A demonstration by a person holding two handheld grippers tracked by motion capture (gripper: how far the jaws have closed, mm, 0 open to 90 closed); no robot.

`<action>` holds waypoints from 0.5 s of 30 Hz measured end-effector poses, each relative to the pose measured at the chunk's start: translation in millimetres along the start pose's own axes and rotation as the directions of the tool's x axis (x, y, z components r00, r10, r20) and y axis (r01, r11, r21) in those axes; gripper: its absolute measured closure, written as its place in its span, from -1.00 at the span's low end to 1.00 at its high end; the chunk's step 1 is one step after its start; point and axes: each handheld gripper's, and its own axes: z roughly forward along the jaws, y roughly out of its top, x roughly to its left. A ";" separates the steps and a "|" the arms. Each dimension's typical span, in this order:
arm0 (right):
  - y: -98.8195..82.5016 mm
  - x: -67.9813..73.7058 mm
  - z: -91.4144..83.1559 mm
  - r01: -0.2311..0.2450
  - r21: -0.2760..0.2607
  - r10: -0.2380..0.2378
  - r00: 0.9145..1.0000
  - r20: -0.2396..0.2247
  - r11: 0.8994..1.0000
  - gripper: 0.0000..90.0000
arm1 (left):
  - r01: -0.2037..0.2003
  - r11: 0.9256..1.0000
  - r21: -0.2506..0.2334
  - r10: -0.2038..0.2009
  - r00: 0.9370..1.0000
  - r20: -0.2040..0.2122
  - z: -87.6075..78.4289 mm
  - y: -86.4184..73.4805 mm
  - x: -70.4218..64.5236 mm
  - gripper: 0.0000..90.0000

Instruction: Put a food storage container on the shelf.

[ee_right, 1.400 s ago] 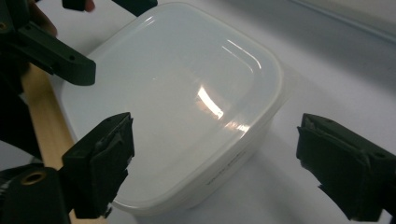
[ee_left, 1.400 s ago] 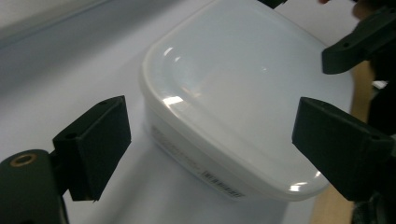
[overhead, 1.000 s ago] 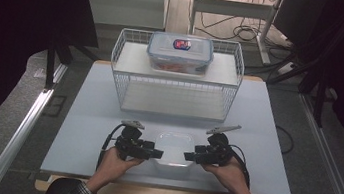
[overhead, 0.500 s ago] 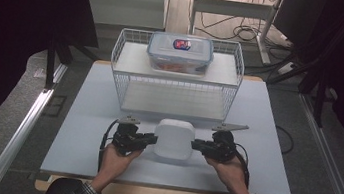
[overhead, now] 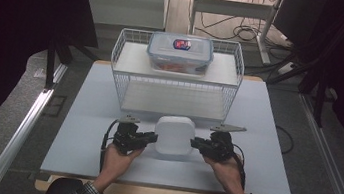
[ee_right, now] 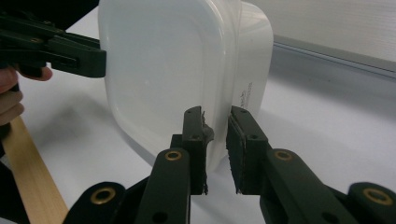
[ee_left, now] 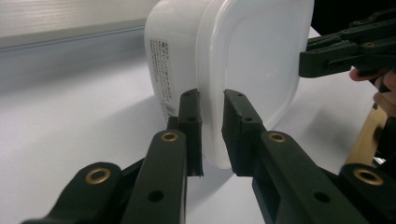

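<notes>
A white plastic container (overhead: 174,135) with rounded corners is held between both grippers near the table's front edge. My left gripper (overhead: 152,137) has just closed its jaws on the container's left rim. In the left gripper view the left gripper (ee_left: 212,100) pinches the rim of the container (ee_left: 252,56). My right gripper (overhead: 195,142) has likewise just closed on the opposite rim. The right gripper view has the right gripper (ee_right: 215,114) clamped on the edge of the container (ee_right: 163,70). A printed label runs along the container's side wall.
Behind the container stands a white wire rack (overhead: 174,84). On its top shelf sits a clear lidded box (overhead: 179,53) with a blue rim. The pale table (overhead: 265,139) has bare room to both sides, and a wooden strip lines its front edge (overhead: 162,192).
One second ago both grippers stood open beside the container. Their jaws have since closed on its two side rims, and the container now shows a solid white face upward.
</notes>
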 end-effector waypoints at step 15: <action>19.2 4.1 -17.3 0.030 -0.102 -0.034 0.999 -0.035 0.994 0.74 | -0.067 0.996 -0.067 0.066 0.998 -0.020 -21.3 30.8 -10.4 0.74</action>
